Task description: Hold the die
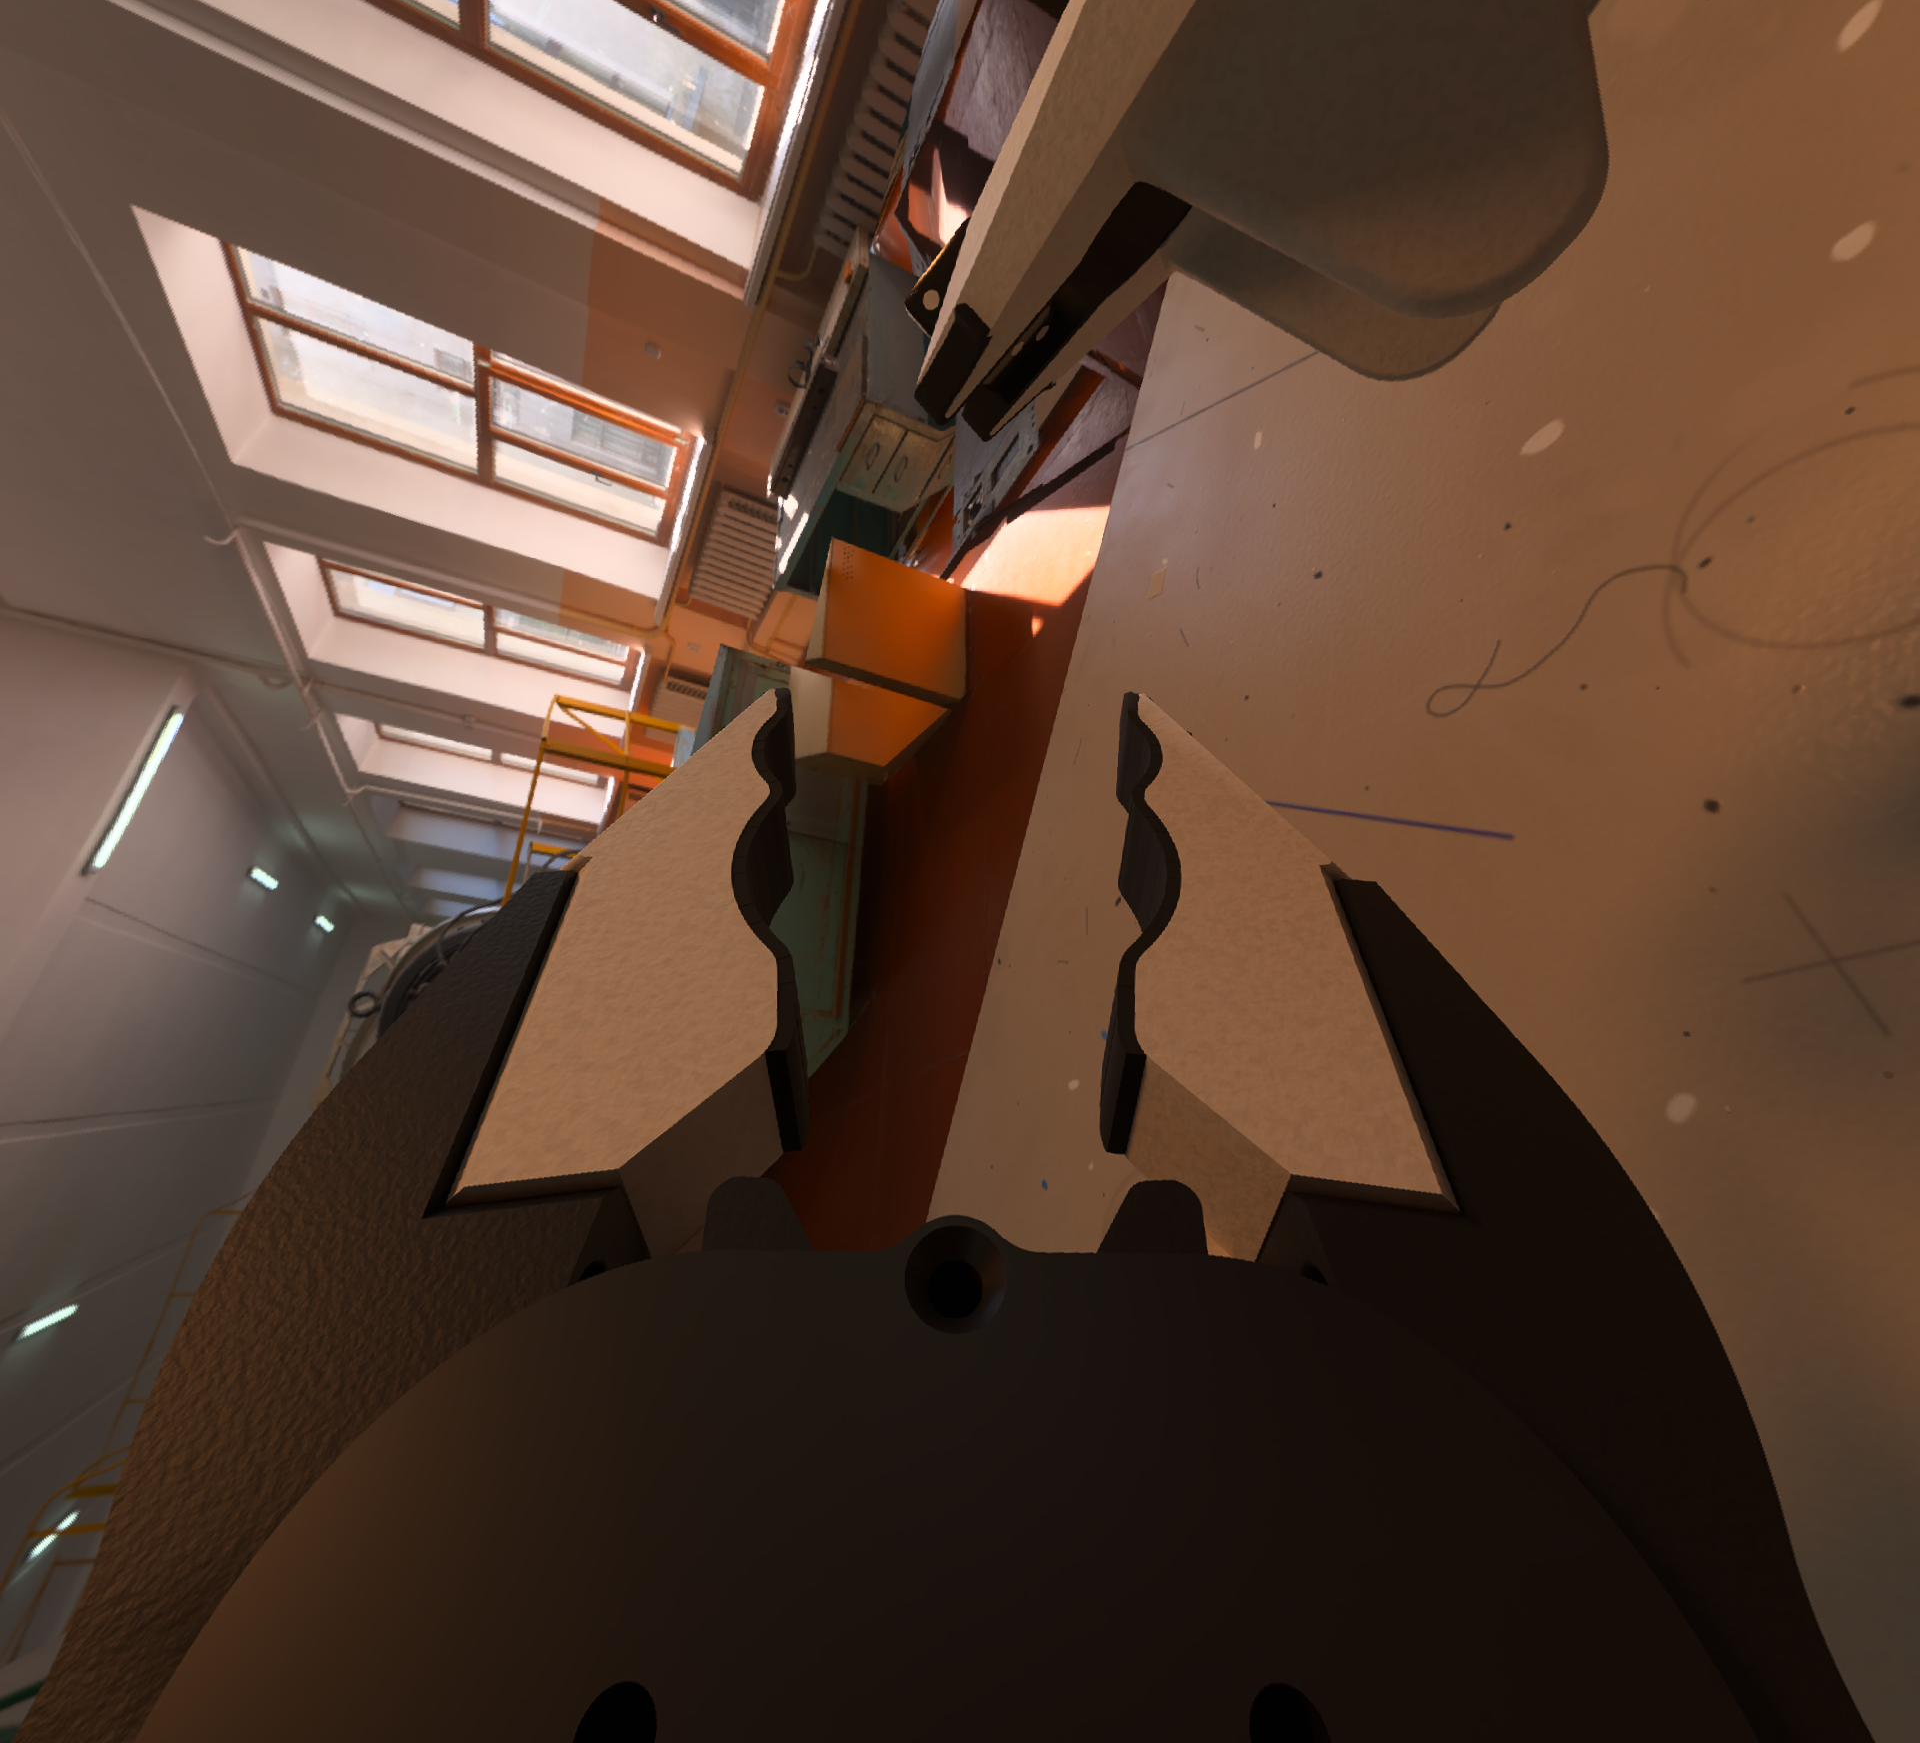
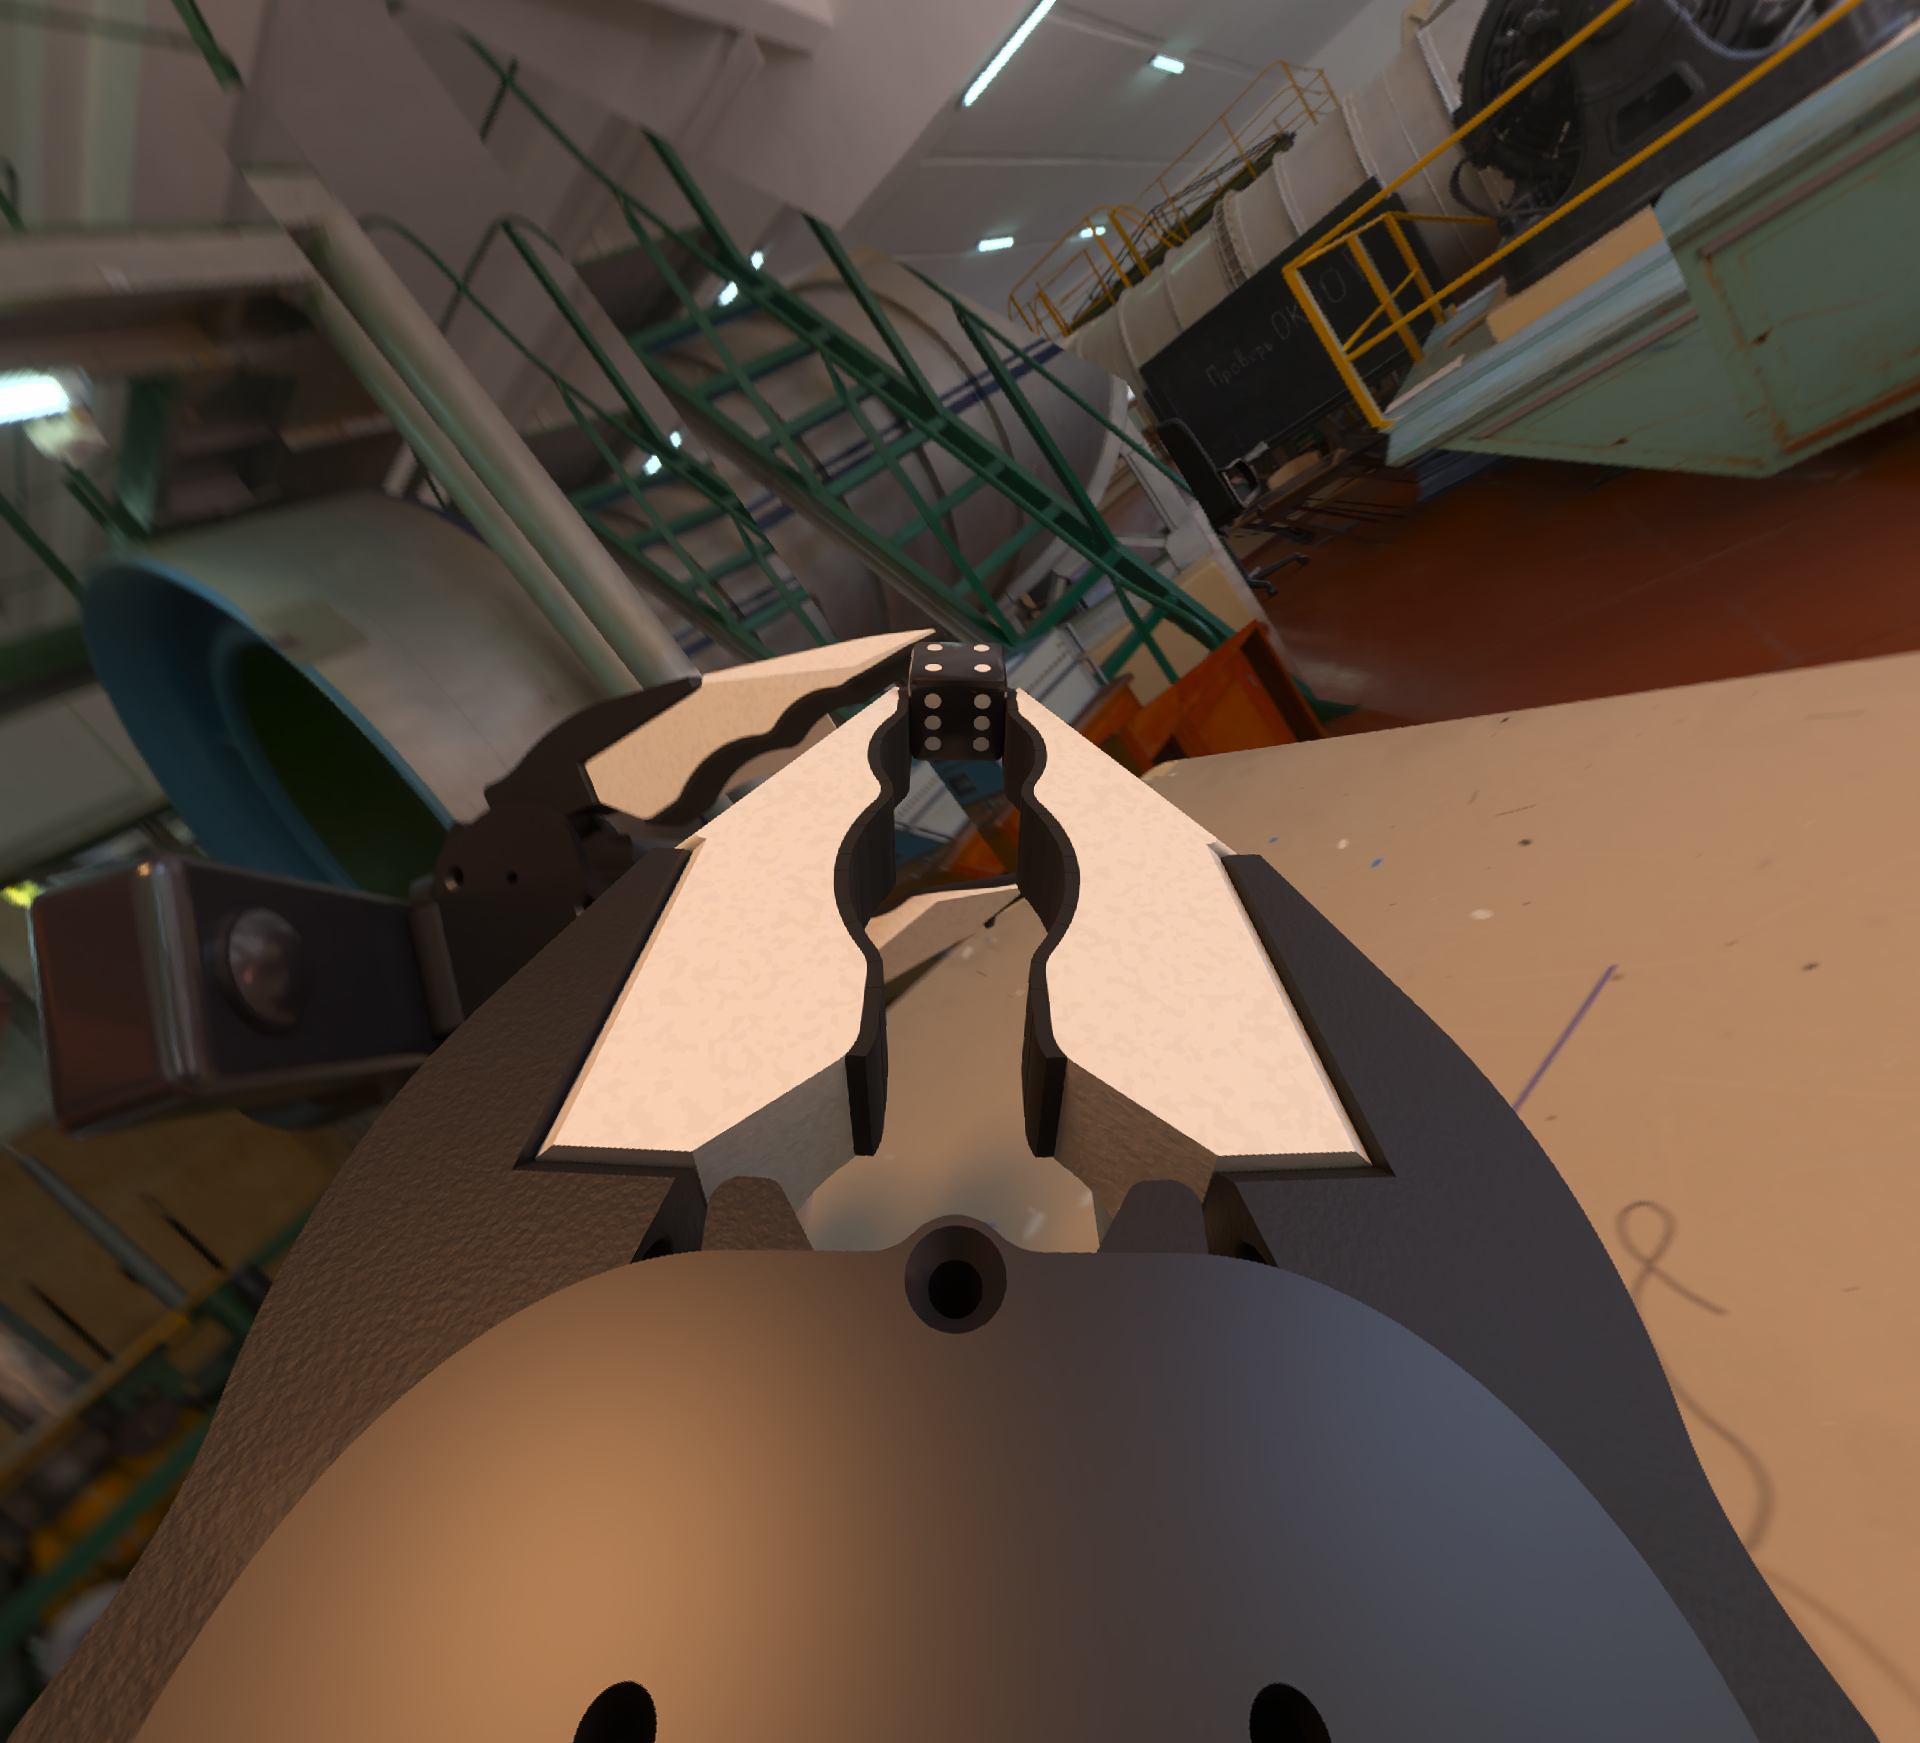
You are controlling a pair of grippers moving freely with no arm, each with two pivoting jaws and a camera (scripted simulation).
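The die (image 2: 956, 701) is black with white pips. My right gripper (image 2: 956, 706) is shut on it, pinching it between the very tips of its fingers, up in the air past the edge of the beige table (image 2: 1558, 914). My left gripper (image 1: 956, 717) is open and empty, with its jaws wide apart. It hangs just left of the right gripper, and one of its fingers shows in the right wrist view (image 2: 821, 691). The right gripper also shows in the left wrist view (image 1: 982, 343), at the top. There the die is mostly hidden by its dark fingertips.
The tabletop (image 1: 1507, 654) carries pen scribbles and paint specks, with nothing else seen on it. Its edge (image 1: 1049, 758) drops to a red floor (image 2: 1610, 571). Far behind are green stairs, tanks, a green cabinet and windows.
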